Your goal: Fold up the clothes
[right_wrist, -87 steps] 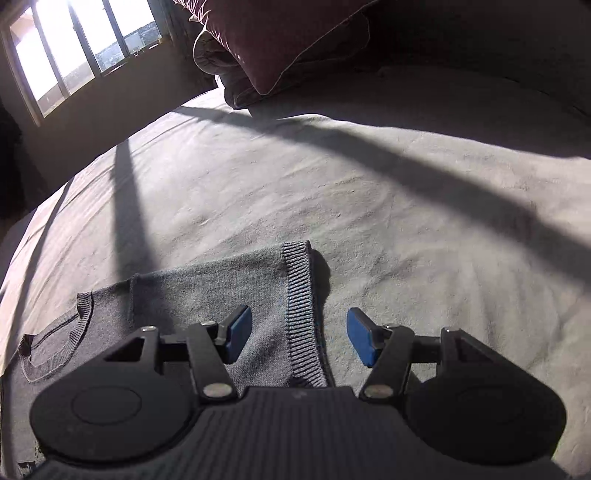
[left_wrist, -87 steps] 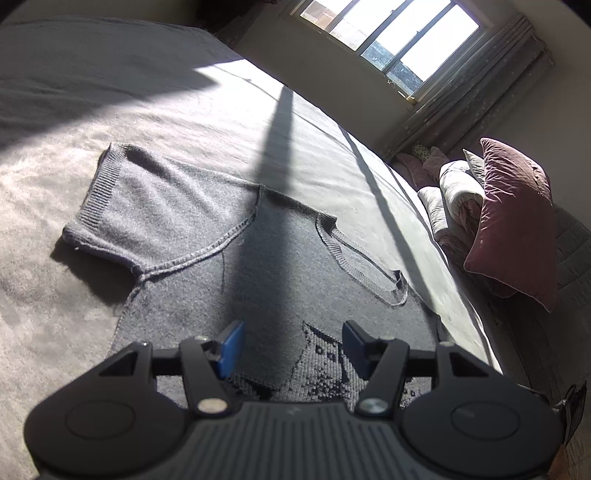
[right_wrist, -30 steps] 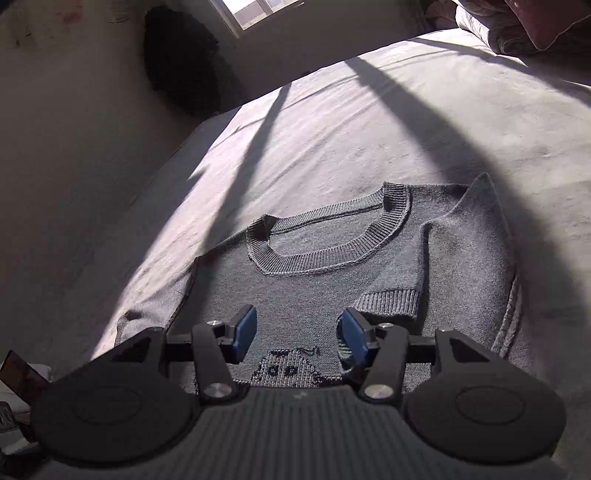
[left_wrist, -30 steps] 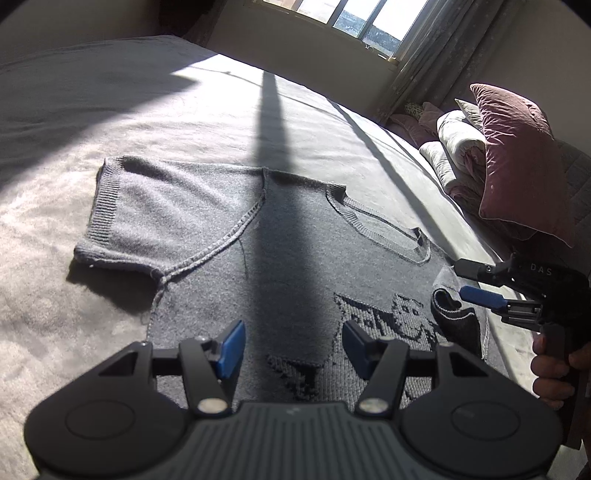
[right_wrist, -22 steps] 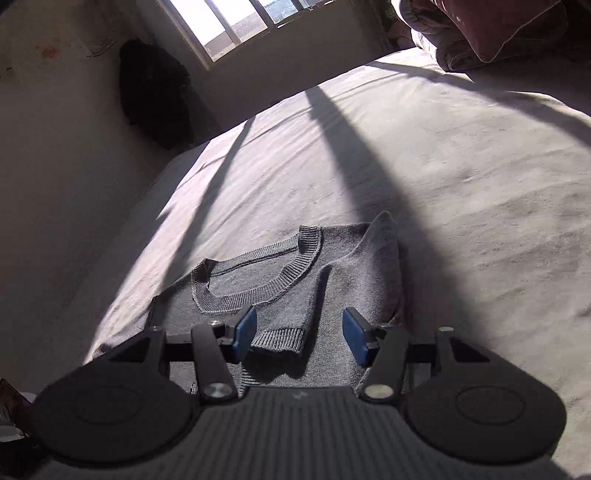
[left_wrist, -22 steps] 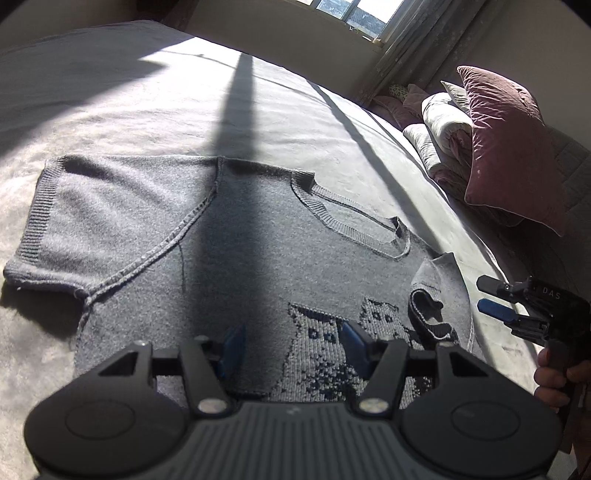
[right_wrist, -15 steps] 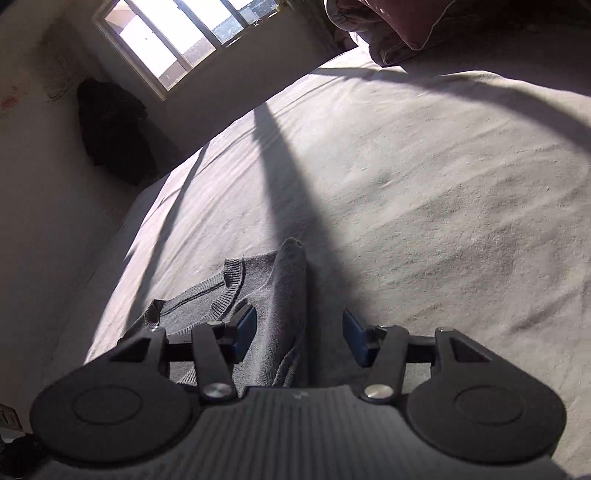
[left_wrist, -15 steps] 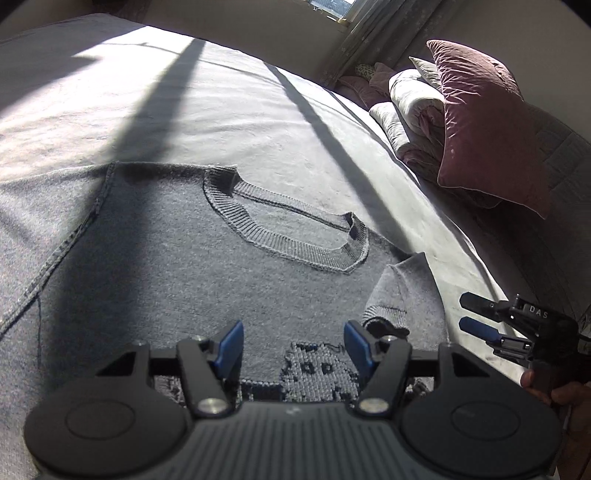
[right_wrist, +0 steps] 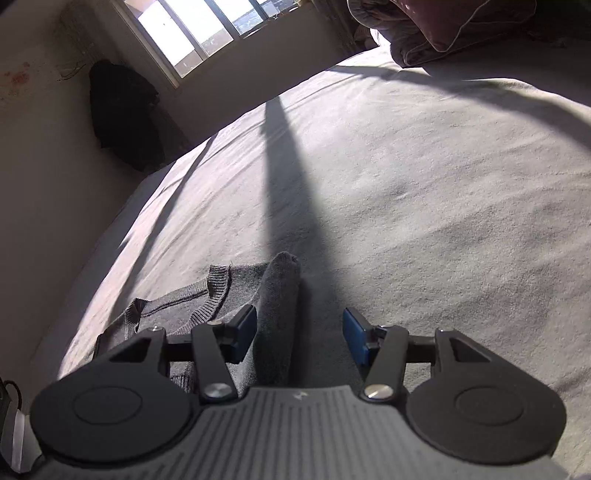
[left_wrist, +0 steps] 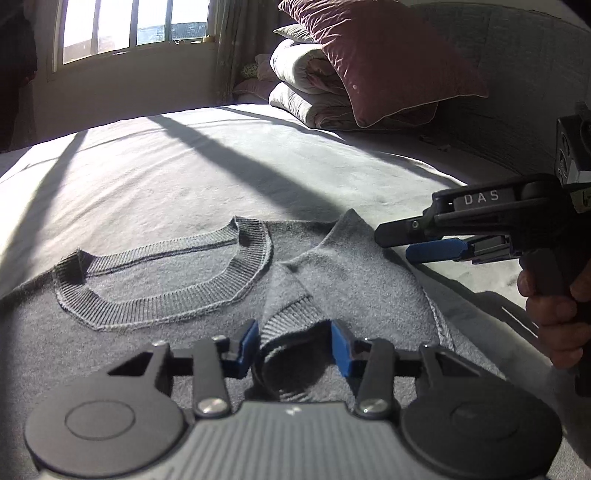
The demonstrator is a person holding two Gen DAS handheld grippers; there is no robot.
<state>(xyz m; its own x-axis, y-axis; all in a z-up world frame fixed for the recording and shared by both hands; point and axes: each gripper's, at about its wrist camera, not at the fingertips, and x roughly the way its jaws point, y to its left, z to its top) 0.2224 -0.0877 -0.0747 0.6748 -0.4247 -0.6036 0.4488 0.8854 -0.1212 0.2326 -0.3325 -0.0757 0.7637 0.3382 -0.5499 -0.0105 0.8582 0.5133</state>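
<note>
Here, left wrist view: grey sweater (left_wrist: 155, 314) spread flat on the bed (left_wrist: 221, 166), ribbed collar (left_wrist: 166, 280) facing up, right sleeve (left_wrist: 291, 306) folded inward over the chest. Left hand-held gripper (left_wrist: 293, 345) low over the sweater, blue fingers (left_wrist: 246, 341) apart, straddling the open ribbed cuff (left_wrist: 291, 350) of the folded sleeve; no telling from here whether the pads touch the knit. Off to the right, the right hand-held gripper (left_wrist: 406, 245) seen side-on, held in a hand (left_wrist: 554, 310), hovering just beside the sweater's folded shoulder edge; fingers lying close in this angle, gap hard to judge. Behind, against the headboard (left_wrist: 517, 92), a maroon pillow (left_wrist: 384, 55) leaning on a folded pale quilt (left_wrist: 314, 85). Window (left_wrist: 133, 29) bright at the far wall, long bar shadows across the sheet.

Next, right wrist view: right hand-held gripper (right_wrist: 299, 336) with blue fingers (right_wrist: 356, 339) well apart, nothing between them but the sleeve fold (right_wrist: 280, 295) near the left finger and bare bed (right_wrist: 443, 221) on the right. Only the sweater's (right_wrist: 177, 306) upper corner visible, collar (right_wrist: 218, 288) at left. Dark garment (right_wrist: 122, 114) hanging at the wall beside the window (right_wrist: 207, 29). Pillow (right_wrist: 461, 22) corner at top right.
</note>
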